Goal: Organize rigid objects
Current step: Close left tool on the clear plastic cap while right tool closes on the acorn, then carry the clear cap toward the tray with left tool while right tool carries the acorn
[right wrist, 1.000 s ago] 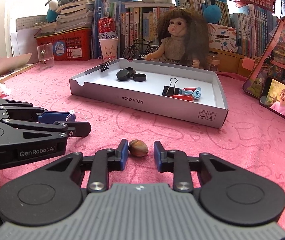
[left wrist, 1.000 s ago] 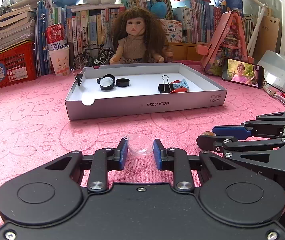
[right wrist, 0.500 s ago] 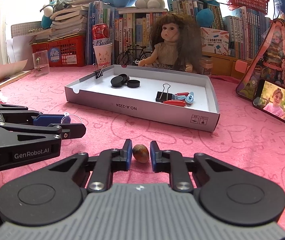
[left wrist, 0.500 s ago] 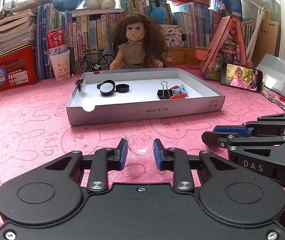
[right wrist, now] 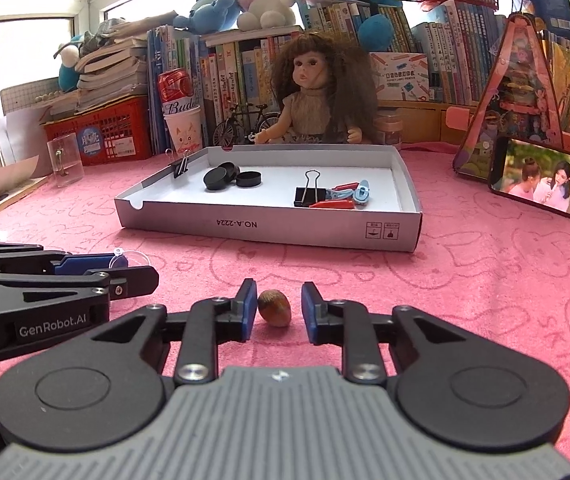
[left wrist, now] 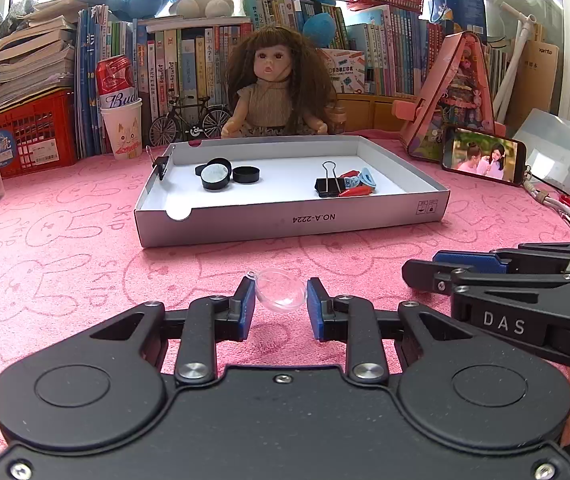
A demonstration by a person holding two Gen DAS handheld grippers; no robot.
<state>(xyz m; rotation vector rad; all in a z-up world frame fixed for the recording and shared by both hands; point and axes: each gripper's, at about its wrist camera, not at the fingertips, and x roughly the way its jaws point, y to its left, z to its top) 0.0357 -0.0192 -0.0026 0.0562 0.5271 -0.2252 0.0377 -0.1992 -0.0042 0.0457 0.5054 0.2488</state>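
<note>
Item 1, left tool [left wrist: 277, 300]: fingers spread, bracketing a clear plastic half-sphere shell [left wrist: 281, 290] that lies on the pink bench [left wrist: 65, 248]. The left pad looks to be touching or very nearly touching its rim; the right pad stands just clear, so nothing is gripped. Judged handling: very light, thin-walled, smooth and likely slippery, apt to crack or pop out under a hard squeeze. Best taken across its widest part with gentle pressure. It carries a small loop tab at the upper left. Count: one.

Item 2, right tool [right wrist: 275, 312]: fingers apart, not gripping. A brown nut [right wrist: 274, 312], acorn-like, rests on the bench between them, nearer the left pad, with a gap on each side. Judged handling: small, hard, light and rounded, so prone to rolling. Best pinched across its middle. Count: one.

Item 3, white box lid [left wrist: 285, 220], marked NO.A-2224, ahead of both tools and well apart from them. This is judged to be the place the things go. Contents, left to right:
- small binder clip [left wrist: 161, 163] on the left wall, one
- black round caps [left wrist: 225, 174], three, one tilted to show a pale inner face
- black binder clip [left wrist: 327, 184] on the floor, one
- red and light blue small pieces [left wrist: 359, 184] heaped beside it, number not clear
</note>
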